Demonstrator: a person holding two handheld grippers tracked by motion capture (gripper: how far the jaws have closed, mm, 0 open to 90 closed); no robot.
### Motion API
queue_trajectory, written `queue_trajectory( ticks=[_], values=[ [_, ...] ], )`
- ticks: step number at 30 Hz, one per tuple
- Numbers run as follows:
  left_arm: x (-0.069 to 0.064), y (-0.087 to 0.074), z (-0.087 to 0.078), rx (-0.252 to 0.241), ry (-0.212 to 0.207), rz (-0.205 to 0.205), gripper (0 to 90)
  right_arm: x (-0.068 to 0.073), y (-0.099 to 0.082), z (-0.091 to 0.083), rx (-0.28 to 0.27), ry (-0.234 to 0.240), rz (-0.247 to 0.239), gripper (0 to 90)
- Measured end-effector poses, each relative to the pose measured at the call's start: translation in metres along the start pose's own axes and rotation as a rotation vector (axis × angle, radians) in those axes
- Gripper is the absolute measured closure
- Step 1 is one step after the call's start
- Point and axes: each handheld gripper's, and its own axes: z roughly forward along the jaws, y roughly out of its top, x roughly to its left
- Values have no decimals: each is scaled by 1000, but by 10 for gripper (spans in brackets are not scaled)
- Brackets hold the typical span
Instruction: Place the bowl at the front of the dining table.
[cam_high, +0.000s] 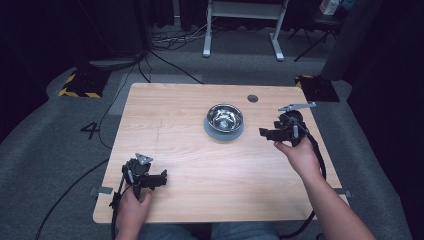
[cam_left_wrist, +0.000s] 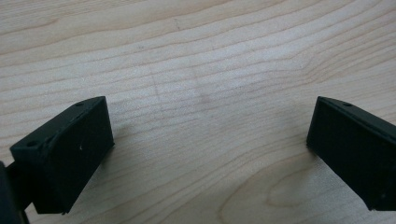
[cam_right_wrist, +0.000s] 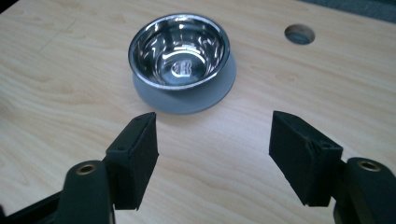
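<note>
Wooden table (cam_high: 200, 165), round hole (cam_high: 252, 98) near the far edge. Steel bowl (cam_high: 225, 118) sits upright on a grey disc (cam_high: 223, 133) at centre-far (empty inside, just reflections). Right gripper (cam_high: 266, 132) just right of the bowl, apart from it, jaws wide open, nothing between. Left gripper (cam_high: 161, 179) at near-left edge, well apart from bowl, jaws wide open over bare wood.
</note>
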Motion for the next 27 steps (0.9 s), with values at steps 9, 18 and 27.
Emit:
queue_trajectory(
  ticks=[9,18,27],
  values=[
    [0,1,0,1,0,-4,5,-6,-30,0,66,36,28,321],
    [0,1,1,1,0,-3,5,-12,-68,8,115,48,78,308],
    [0,1,1,1,1,-3,5,-15,-105,19,108,63,101,311]
  ],
)
